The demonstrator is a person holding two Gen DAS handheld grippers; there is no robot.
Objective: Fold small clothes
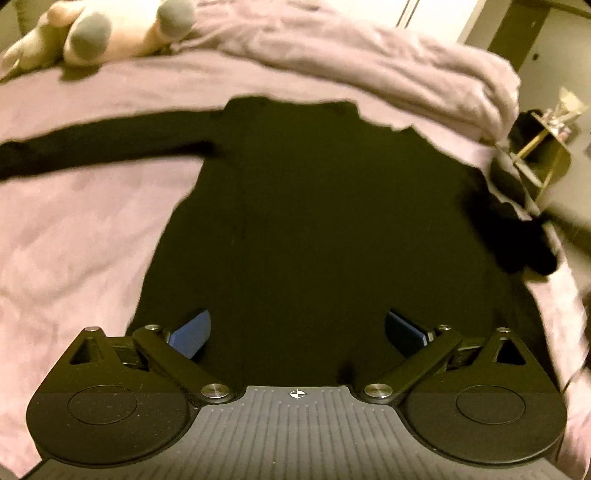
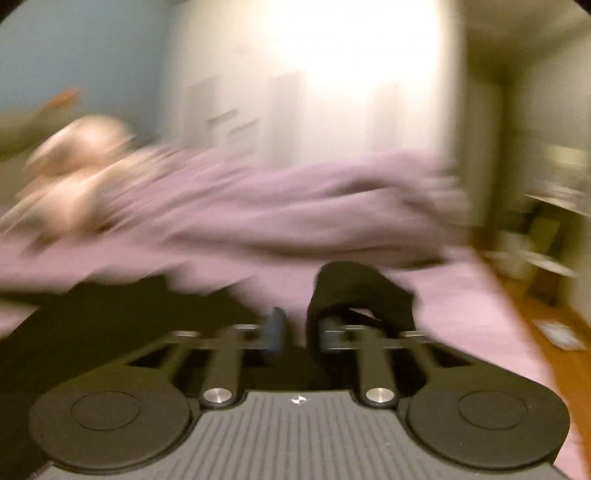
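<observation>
**On the bed, one sleeve in hand and one lying out**

On the bed (image 1: 74, 229), over its soft, rumpled pink cover, a black long-sleeved top (image 1: 306, 221) lies spread flat, its long axis running straight away from the left tongs (image 1: 297, 334) toward the neckline at the far end. The cloth looks thin, matte and limp, with few creases across the body. The left sleeve (image 1: 103, 147) stretches out sideways, at a right angle to the body and well apart from either tool. The left tongs hang above the hem, spread wide with nothing between the blue ribbed pads (image 1: 192, 332).

The right tongs (image 2: 297, 326), in a badly blurred view, are nearly closed; the right sleeve (image 2: 360, 295) is draped in a loop around the right-hand finger, though whether the pads truly pinch it I cannot tell. My judgement is that this sleeve should go inward across the body, leftward from the right tongs. A plush toy (image 1: 99, 33) sits at the far corner.
</observation>
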